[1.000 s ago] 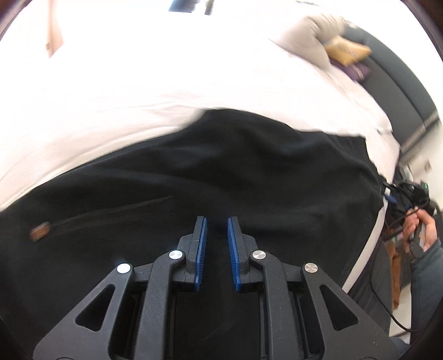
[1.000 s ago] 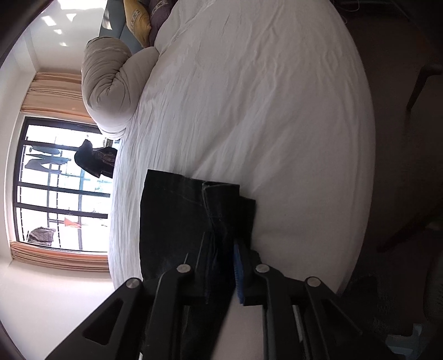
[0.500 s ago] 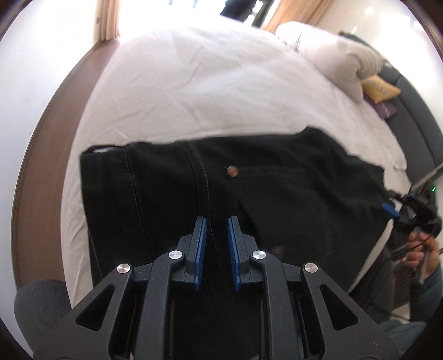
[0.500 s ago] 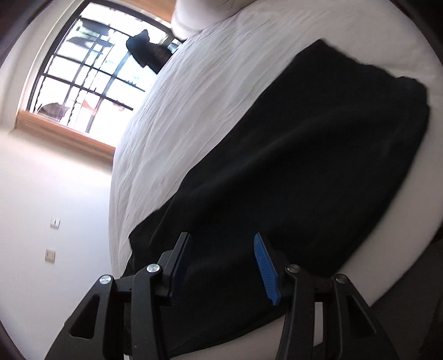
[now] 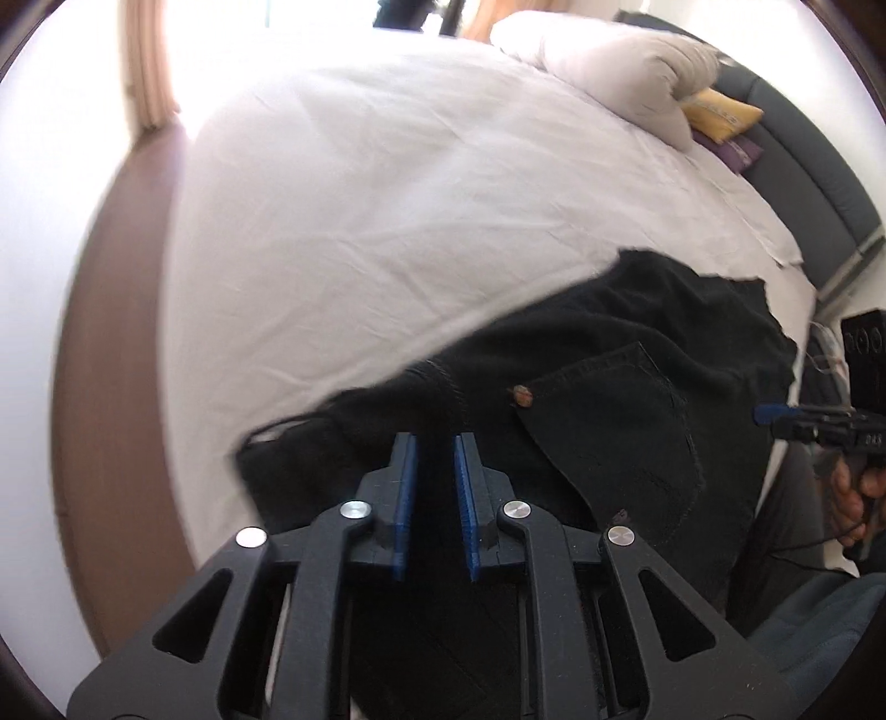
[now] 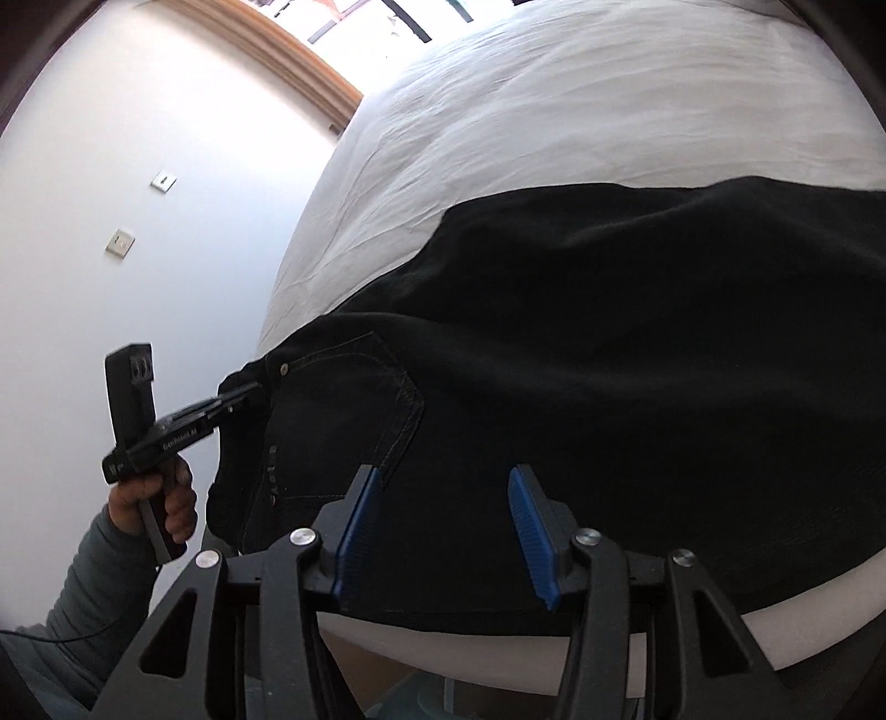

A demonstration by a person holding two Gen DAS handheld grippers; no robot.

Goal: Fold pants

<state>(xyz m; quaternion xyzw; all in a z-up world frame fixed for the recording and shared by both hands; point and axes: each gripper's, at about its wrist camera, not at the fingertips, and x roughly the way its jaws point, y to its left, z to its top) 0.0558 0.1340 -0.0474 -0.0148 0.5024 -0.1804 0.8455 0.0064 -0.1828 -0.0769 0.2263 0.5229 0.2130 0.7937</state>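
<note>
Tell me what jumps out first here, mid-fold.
The black pants sprawl over the near edge of the white bed, back pocket up. The left tongs are shut on the waistband, while the right tongs, jaws just opened, hover empty above the fabric.

I'm seeing daylight glaring from the tall barred window (image 6: 387,16), blowing out edges; fisheye bending, slight blur.

At the left of the right wrist view, the side of the left gripper (image 6: 242,394) carries small white lettering that seems to read "GenRobot AI". In the left wrist view, tiny white marks on the right gripper (image 5: 767,414) at the right edge are too small to read.
</note>
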